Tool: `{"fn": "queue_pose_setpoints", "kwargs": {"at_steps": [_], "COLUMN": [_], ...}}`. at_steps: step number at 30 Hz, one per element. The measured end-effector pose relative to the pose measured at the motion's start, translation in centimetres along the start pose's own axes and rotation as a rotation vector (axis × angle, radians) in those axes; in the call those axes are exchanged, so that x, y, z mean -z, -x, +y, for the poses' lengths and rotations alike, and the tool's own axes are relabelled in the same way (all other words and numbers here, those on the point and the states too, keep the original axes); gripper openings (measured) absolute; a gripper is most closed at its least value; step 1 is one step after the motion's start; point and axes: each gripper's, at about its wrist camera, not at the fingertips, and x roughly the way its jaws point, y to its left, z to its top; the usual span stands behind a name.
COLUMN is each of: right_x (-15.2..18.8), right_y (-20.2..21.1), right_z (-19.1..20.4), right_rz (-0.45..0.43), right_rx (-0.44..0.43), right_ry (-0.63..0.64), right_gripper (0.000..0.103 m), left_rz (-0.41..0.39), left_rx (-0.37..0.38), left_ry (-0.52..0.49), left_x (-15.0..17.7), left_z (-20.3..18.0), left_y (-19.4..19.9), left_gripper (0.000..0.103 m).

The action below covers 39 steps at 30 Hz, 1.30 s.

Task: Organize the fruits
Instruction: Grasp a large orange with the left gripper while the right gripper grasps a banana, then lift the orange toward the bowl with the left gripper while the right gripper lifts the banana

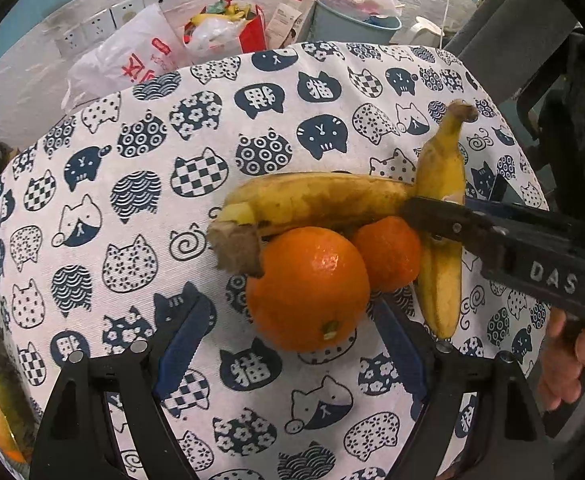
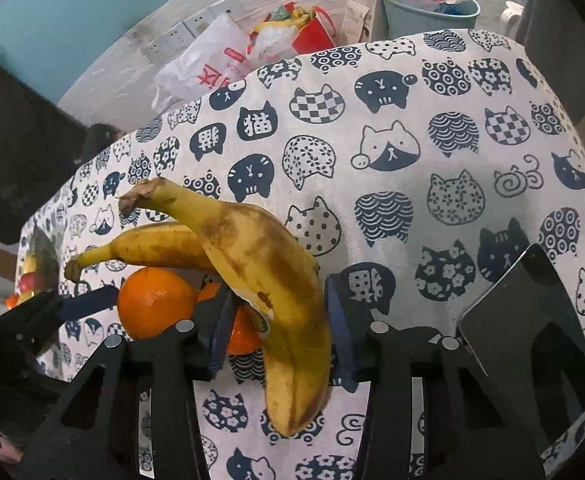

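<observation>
- Cotton-look white tablecloth with navy cat-face print covers the table; all fruit sits on it in one cluster.
- Landmark: big round orange, stem scar facing the camera in the left wrist view.
- Smaller orange touches the big orange on its right side in that view.
- Long yellow banana with brown bruising lies crosswise just behind both oranges, its cut stem end overhanging the big orange's left side.
- Second yellow banana, brown-streaked, lies right of the small orange, roughly at right angles to the long banana, stem pointing away from the camera.
- Right gripper, black frame with blue pads: jaws clamped across the middle of the second banana, pads against the peel on both sides. Banana's lower end looks close to the cloth; can't tell if it's lifted.
- Left gripper, same build: jaws wide apart, straddling the big orange, one pad on each side of it, neither pressing on it, nothing gripped.
- Person's hand on the right gripper's handle, far right of the big orange.
- Dark flat phone or tablet on the cloth, well right of the fruit cluster in the right wrist view.
- Behind the table: white plastic bag with red print, blue-grey bin.
</observation>
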Motion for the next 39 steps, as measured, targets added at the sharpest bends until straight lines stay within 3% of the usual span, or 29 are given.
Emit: {"fn": "queue_pose_setpoints", "kwargs": {"at_steps": [4,9,13,18,22,29,36,38,39], "right_x": [0.3,0.5,0.4,0.5,0.6,0.3,0.1,0.1,0.0], "right_y": [0.6,1.9,0.6,0.0,-0.9,-1.2,-1.8,-1.9,-1.9], "right_z": [0.6,0.4,-0.8,-1.5,-2.4,-3.3,-1.9,-1.9,-1.9], "right_rz": [0.000,-0.006,0.029,0.040,0.049,0.048,0.045,0.044,0.045], "right_rx": [0.030,0.134,0.091,0.064,0.056,0.026,0.073,0.071,0.077], "right_ry": [0.041,0.075,0.012,-0.040,-0.084,-0.155,-0.074,-0.076,-0.068], "right_gripper": [0.037,0.033,0.036,0.039,0.048,0.043,0.043,0.042,0.039], "left_rz": [0.009,0.017,0.000,-0.018,-0.025,-0.032,-0.050,-0.050,-0.050], "left_rx": [0.003,-0.004,0.030,0.054,0.046,0.050,0.067,0.101,0.110], "left_ry": [0.005,0.010,0.053,0.042,0.042,0.060,0.084,0.095,0.096], "left_x": [-0.3,-0.5,-0.7,-1.0,-1.0,-1.3,-1.2,-1.1,-1.0], "left_z": [0.0,0.1,0.7,0.6,0.5,0.6,1.0,1.1,1.1], "left_y": [-0.7,-1.5,-1.5,-1.2,-1.3,-1.4,-1.8,-1.8,-1.7], "left_gripper": [0.086,0.086,0.086,0.073,0.073,0.076,0.076,0.065,0.066]}}
